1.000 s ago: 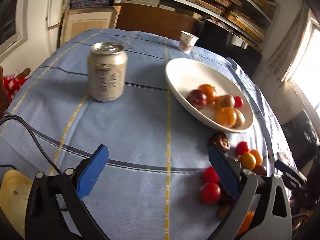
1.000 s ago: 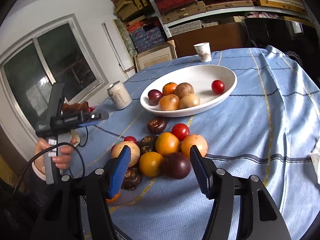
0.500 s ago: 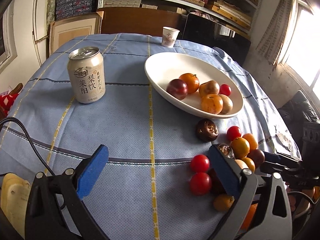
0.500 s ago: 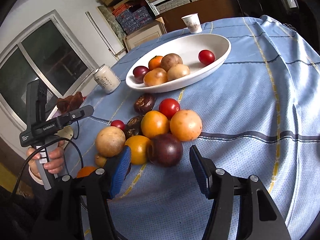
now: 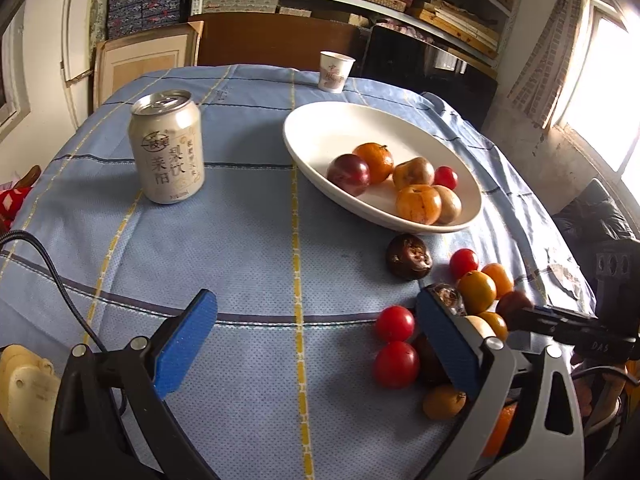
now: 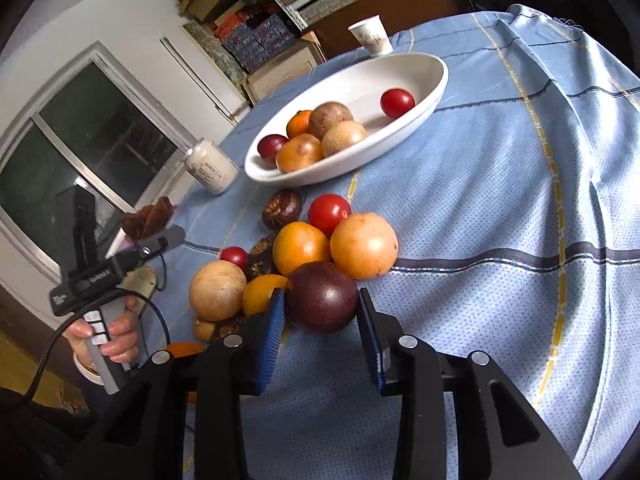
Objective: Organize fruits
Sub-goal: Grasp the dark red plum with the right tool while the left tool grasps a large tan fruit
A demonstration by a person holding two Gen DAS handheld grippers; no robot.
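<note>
Now the right tool (image 6: 322, 312) is closing its blue pads on the dark purple fruit (image 6: 322, 297) at the near edge of the loose pile, on the surface short of the white bowl (image 6: 434, 92). Left tool (image 5: 316, 330) hangs wide open, gripping nothing.

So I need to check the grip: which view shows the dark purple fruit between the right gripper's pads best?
The right wrist view: the dark purple fruit sits large between the closing right gripper. The left wrist view shows only a sliver behind that gripper's tip.
</note>
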